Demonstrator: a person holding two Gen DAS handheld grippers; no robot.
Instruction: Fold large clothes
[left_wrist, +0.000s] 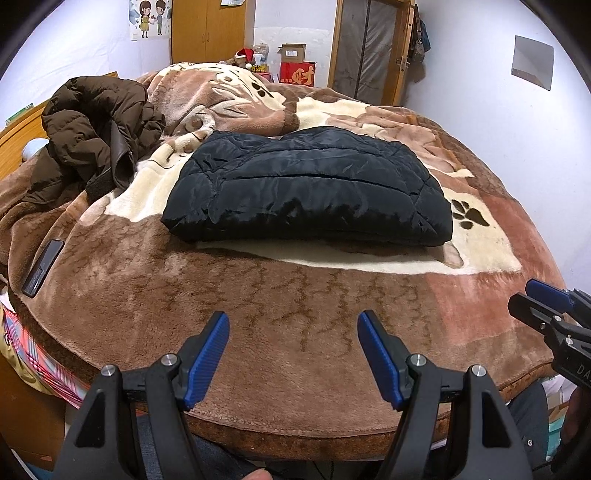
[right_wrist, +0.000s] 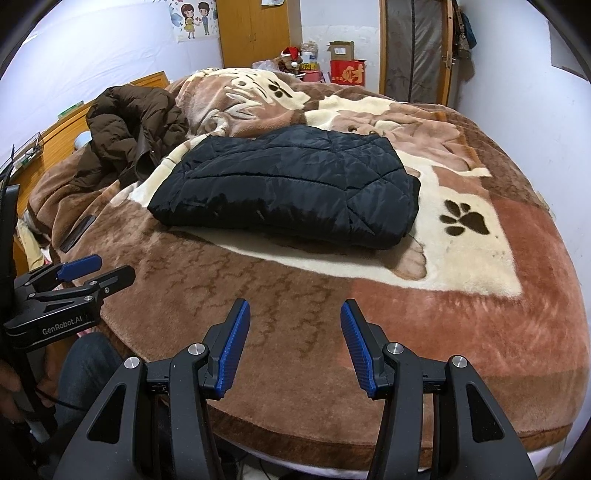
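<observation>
while both grippers hover low over the near edge of a bed, a black quilted jacket (left_wrist: 306, 188) lies folded into a neat rectangle in the middle of the plush blanket (left_wrist: 258, 314), well ahead of both tools. the left gripper (left_wrist: 293, 354) has its two blue-padded fingers (left_wrist: 207, 358) spread wide apart, with nothing between them but brown blanket below. the right gripper (right_wrist: 293, 343) is likewise spread, its blue pads holding nothing. in the left wrist view, the right gripper shows at the far right edge; in the right wrist view, the left gripper (right_wrist: 98, 271) shows at the far left, beside the person's dark trouser leg.

the blanket is brown, pink and cream with dark paw prints (right_wrist: 463, 219). a brown puffer coat (left_wrist: 96, 133) lies crumpled in a heap at the back left of the bed, apart from the black jacket. a dark phone (left_wrist: 42, 267) rests flat on the blanket near the left edge. behind the bed stand a wooden wardrobe (left_wrist: 208, 29), a red box (left_wrist: 299, 74) and a doorway (left_wrist: 369, 48).
</observation>
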